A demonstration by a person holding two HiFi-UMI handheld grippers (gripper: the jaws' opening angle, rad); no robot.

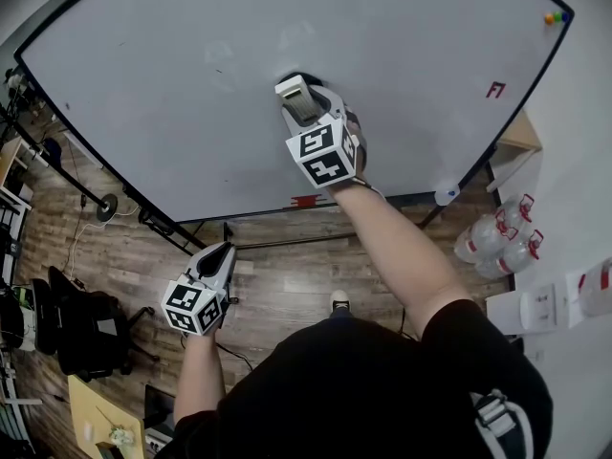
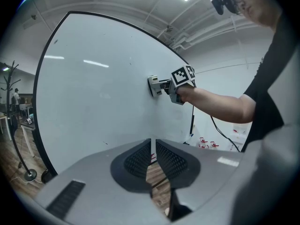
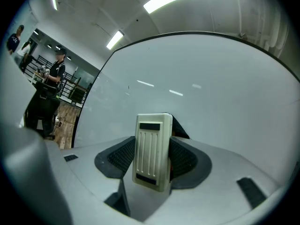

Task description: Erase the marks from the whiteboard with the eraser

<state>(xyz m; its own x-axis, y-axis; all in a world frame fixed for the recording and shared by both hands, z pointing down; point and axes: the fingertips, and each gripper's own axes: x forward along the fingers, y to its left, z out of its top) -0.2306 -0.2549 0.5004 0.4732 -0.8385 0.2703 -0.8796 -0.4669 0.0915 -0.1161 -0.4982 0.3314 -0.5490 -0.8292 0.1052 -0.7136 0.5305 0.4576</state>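
The big whiteboard (image 1: pixel 191 94) fills the head view's upper part. My right gripper (image 1: pixel 298 96) is shut on a cream ribbed eraser (image 1: pixel 297 99), which is pressed against the board near its middle. In the right gripper view the eraser (image 3: pixel 152 151) stands upright between the jaws, its far end on the whiteboard (image 3: pixel 211 93). A small red mark (image 1: pixel 494 90) sits at the board's right. Faint dark specks (image 1: pixel 218 71) show to the left of the eraser. My left gripper (image 1: pixel 218 256) hangs low below the board, shut and holding nothing; its view shows the eraser (image 2: pixel 153 86) on the whiteboard (image 2: pixel 93 102).
Coloured magnets (image 1: pixel 555 15) sit at the board's top right corner. The board's stand has feet (image 1: pixel 105 207) on the wooden floor. Water bottles (image 1: pixel 497 237) stand at the right, a black chair (image 1: pixel 81 333) at the left. People (image 3: pixel 51 93) stand far off at the left.
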